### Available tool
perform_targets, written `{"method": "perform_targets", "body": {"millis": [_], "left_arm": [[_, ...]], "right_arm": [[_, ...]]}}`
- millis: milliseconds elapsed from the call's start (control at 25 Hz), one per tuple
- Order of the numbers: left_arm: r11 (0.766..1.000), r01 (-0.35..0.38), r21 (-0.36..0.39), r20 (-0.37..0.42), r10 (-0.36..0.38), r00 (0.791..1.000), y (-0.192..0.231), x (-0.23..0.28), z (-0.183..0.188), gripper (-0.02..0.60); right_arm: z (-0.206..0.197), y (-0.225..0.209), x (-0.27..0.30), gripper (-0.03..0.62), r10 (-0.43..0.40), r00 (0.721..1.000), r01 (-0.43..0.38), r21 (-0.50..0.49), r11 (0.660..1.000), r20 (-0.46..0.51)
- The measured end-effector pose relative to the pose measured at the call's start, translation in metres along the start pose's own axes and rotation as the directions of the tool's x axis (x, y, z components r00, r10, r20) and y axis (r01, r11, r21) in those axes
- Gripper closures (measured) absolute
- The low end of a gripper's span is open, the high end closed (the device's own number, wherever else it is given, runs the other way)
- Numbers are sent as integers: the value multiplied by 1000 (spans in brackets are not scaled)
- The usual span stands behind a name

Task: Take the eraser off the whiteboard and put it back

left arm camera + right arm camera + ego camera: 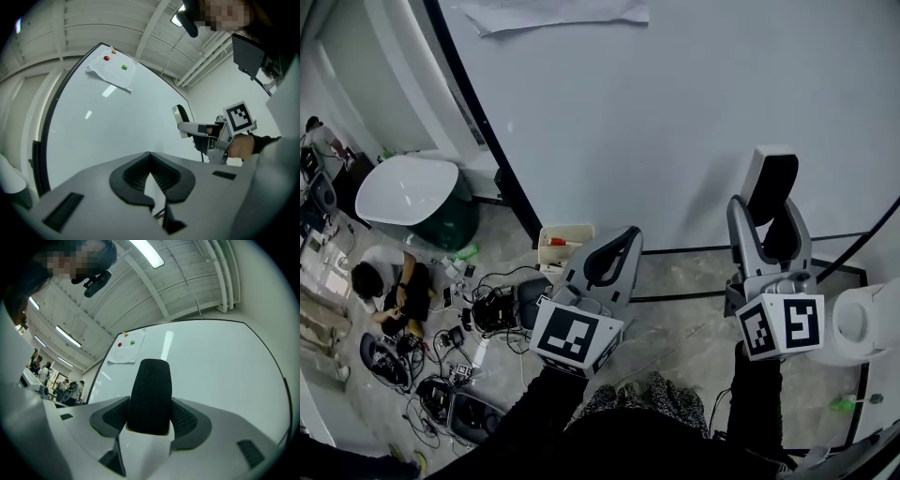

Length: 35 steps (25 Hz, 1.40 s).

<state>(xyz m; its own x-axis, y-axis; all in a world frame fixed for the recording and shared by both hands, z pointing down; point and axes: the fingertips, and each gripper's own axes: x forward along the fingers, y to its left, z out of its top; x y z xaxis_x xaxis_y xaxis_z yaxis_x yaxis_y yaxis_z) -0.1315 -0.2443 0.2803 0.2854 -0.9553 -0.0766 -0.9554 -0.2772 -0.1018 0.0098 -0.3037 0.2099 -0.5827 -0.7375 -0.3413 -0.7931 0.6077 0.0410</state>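
Note:
The eraser (773, 190), white-backed with a black felt face, stands upright between the fingers of my right gripper (769, 223), which is shut on it just in front of the whiteboard (675, 112). In the right gripper view the black felt of the eraser (150, 394) fills the gap of that gripper (150, 416), with the board behind. My left gripper (617, 251) hangs lower and to the left, shut with nothing in it (150, 157). From the left gripper view the right gripper (206, 131) and the eraser (181, 115) show at the board's right.
A paper sheet (112, 70) is pinned by red and green magnets at the board's top. The board's black base frame (694, 248) runs along the floor. A person (389, 281) sits among cables at the left, near a white round table (408, 187).

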Motion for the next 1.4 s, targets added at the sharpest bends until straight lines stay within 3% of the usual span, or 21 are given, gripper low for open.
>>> {"method": "perform_targets", "body": {"millis": [240,800,1000,1200,1400], "left_arm": [[999,-33,-36,9,34,999,8,-11,1,575],[985,-170,8,-5,170,985,-6,-45,9,575],[974,-227,19,3,227,974,7,-67,13,575],[973,-232,21,13,232,973,21,-74,15,575],[971,-238,5,13,238,971,61,-92,14,575]], "right_arm": [[0,15,-2,321,24,1000,-24,-2,1000,-19],[-6,22,-23,321,134,990,-133,37,990,-49],[-2,41,-27,321,165,986,-164,39,986,-35],[-3,58,-15,321,178,984,-177,41,983,-30],[-12,99,9,321,188,981,-186,36,982,-50]]}}
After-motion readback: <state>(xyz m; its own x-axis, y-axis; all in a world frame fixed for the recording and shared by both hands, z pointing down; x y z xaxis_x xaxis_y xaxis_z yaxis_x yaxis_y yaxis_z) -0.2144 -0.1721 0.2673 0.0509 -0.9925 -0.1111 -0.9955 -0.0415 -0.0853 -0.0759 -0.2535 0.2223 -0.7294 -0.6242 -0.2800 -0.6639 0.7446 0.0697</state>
